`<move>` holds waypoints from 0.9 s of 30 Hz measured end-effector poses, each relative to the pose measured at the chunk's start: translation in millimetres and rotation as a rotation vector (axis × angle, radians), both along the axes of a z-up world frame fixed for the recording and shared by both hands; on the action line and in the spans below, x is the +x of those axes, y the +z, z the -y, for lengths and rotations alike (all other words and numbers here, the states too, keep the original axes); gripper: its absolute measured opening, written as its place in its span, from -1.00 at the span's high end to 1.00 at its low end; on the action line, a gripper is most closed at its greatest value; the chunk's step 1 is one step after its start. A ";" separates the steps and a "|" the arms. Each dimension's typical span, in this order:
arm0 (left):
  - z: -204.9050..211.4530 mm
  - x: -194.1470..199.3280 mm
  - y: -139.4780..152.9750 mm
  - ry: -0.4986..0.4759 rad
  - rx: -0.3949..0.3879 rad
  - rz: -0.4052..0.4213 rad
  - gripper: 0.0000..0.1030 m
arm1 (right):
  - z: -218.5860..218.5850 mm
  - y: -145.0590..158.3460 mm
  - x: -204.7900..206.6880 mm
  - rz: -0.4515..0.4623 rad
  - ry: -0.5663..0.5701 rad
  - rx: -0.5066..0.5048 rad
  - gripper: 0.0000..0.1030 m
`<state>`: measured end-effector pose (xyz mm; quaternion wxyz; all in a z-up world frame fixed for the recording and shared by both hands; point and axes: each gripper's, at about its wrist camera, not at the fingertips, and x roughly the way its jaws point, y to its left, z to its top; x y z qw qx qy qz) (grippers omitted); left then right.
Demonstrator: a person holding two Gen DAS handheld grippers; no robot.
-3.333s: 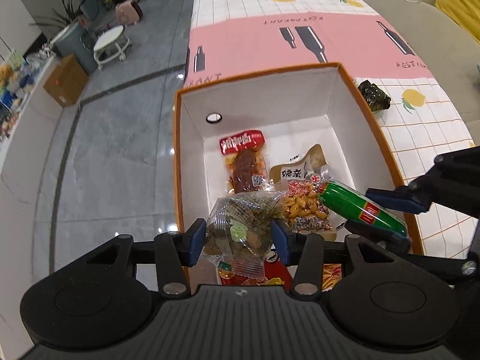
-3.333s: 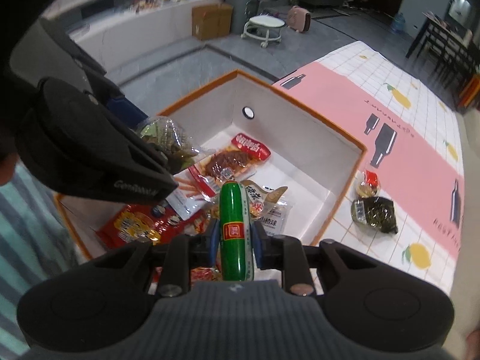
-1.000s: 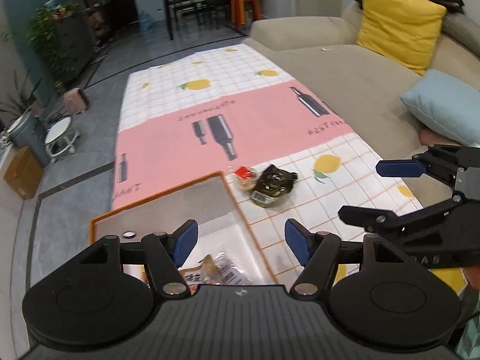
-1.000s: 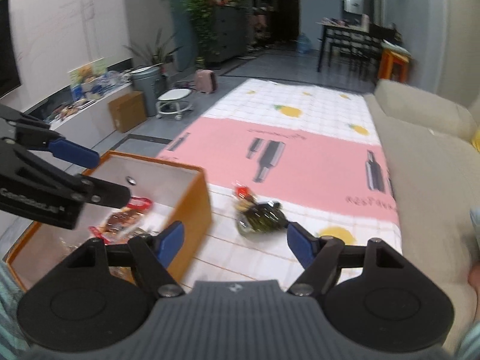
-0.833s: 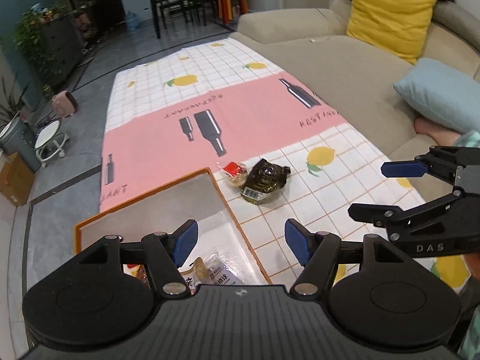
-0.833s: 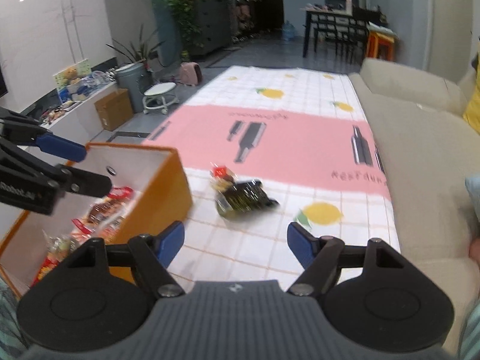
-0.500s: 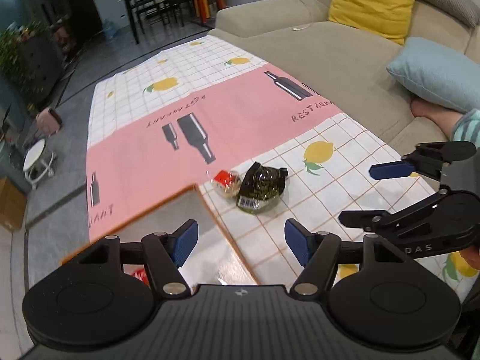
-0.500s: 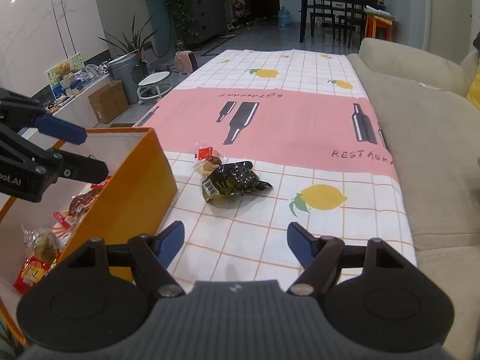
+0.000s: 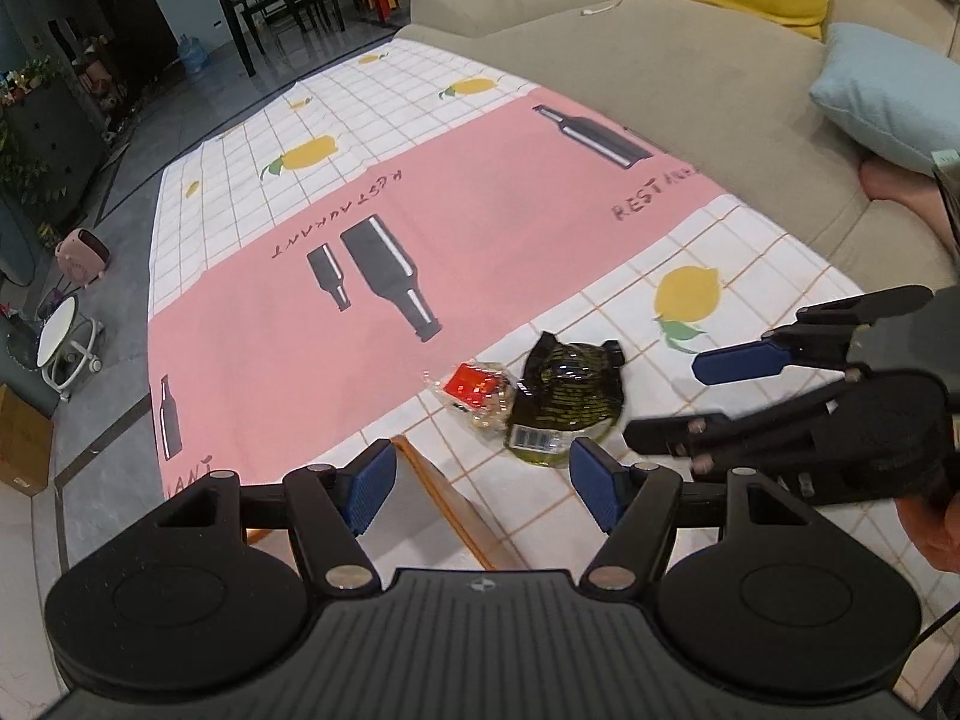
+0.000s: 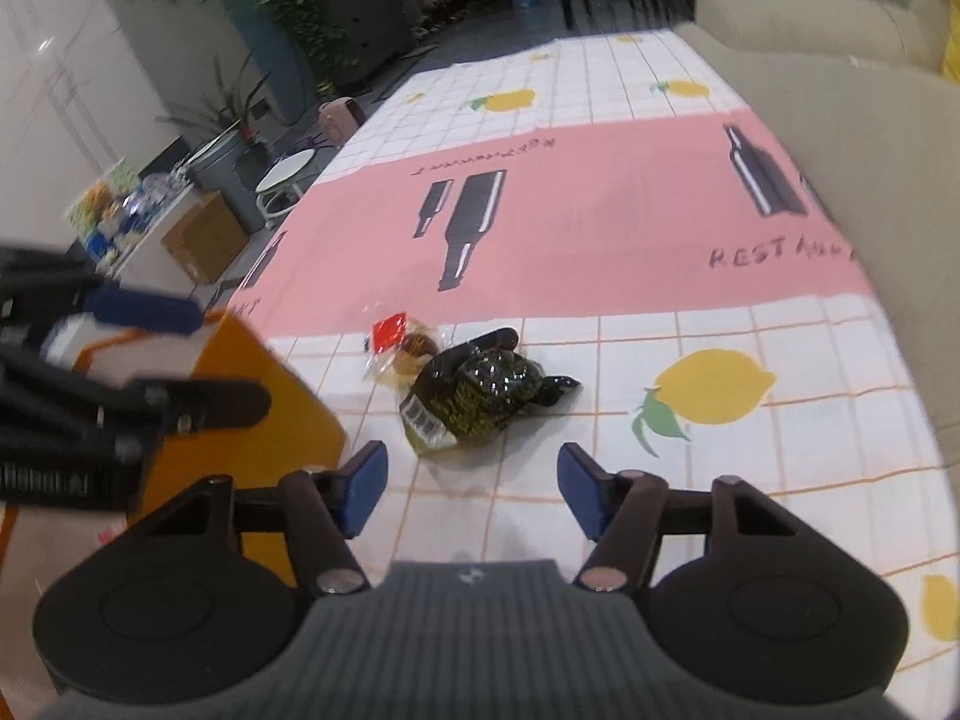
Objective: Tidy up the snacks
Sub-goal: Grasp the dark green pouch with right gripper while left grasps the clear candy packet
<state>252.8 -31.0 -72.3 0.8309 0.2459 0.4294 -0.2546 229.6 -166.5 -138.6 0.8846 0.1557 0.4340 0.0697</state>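
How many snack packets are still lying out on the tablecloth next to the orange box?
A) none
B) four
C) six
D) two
D: only a dark green packet and a small clear one with a red label lie touching each other on the tablecloth beside the orange box.

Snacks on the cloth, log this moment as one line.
left gripper open, empty | right gripper closing, empty | dark packet and red-label packet beside orange box
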 end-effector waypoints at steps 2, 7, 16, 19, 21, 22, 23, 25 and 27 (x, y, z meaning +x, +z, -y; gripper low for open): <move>0.1 5.5 -1.1 -0.013 -0.006 -0.005 -0.65 | 3.2 -7.0 12.8 -0.026 -0.032 0.038 -0.06; 7.8 18.0 -2.5 -0.060 0.009 -0.008 -0.64 | 4.2 -26.0 36.3 -0.089 -0.063 0.088 0.32; 29.6 41.8 -20.9 -0.150 0.085 -0.056 -0.64 | 14.7 -43.2 35.2 -0.113 -0.070 0.079 1.00; 41.2 45.1 -32.0 -0.199 0.152 -0.054 -0.64 | 29.8 -38.6 24.3 -0.099 -0.084 0.063 1.00; 50.6 47.1 -41.1 -0.238 0.210 -0.056 -0.64 | 38.9 -34.5 17.1 -0.084 -0.086 0.023 1.00; 55.2 48.3 -45.5 -0.255 0.240 -0.055 -0.64 | 42.8 -32.9 13.9 -0.078 -0.081 -0.004 1.00; 59.8 49.2 -50.3 -0.274 0.270 -0.052 -0.64 | 46.0 -32.3 12.3 -0.073 -0.078 -0.026 1.00; 70.1 51.7 -61.9 -0.315 0.348 -0.047 -0.62 | 52.0 -30.8 7.9 -0.059 -0.073 -0.064 1.00; 78.8 54.9 -73.1 -0.338 0.416 -0.055 -0.59 | 56.8 -30.9 5.7 -0.050 -0.074 -0.086 1.00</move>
